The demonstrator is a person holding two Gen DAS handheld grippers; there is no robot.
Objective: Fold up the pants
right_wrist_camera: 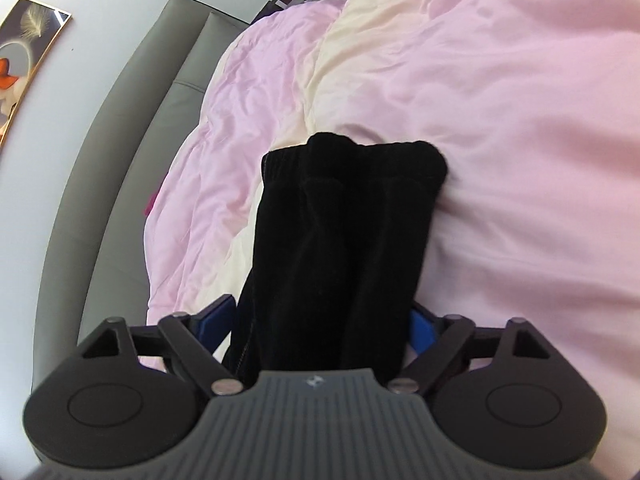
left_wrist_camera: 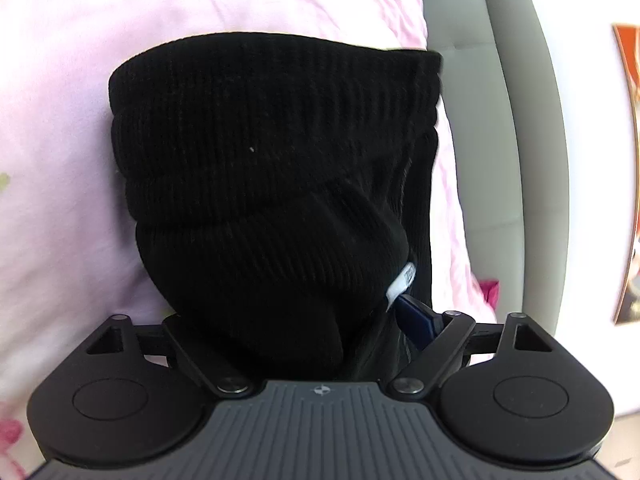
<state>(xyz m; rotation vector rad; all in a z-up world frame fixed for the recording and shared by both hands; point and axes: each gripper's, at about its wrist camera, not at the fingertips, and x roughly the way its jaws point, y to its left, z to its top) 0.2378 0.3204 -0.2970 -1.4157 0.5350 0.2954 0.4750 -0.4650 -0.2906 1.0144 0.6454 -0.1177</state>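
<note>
The black ribbed pants [left_wrist_camera: 260, 168] lie folded in a thick bundle on the pink duvet [left_wrist_camera: 60, 120], with a white label [left_wrist_camera: 402, 282] at their near right edge. My left gripper [left_wrist_camera: 288, 320] stands wide, the near end of the bundle bulging between its jaws. Only its right blue pad [left_wrist_camera: 416, 320] shows; fabric hides the left one. In the right wrist view the pants [right_wrist_camera: 340, 240] run away from me, elastic waistband at the far end. My right gripper [right_wrist_camera: 320, 320] is spread wide too, its blue pads [right_wrist_camera: 216, 320] flanking the cloth.
A grey padded headboard [left_wrist_camera: 492, 120] [right_wrist_camera: 132, 140] borders the bed. On the white wall behind it hangs a framed picture [right_wrist_camera: 24, 52]. The duvet [right_wrist_camera: 500, 120] has a cream stripe and many wrinkles. A magenta scrap [left_wrist_camera: 490, 290] lies by the headboard.
</note>
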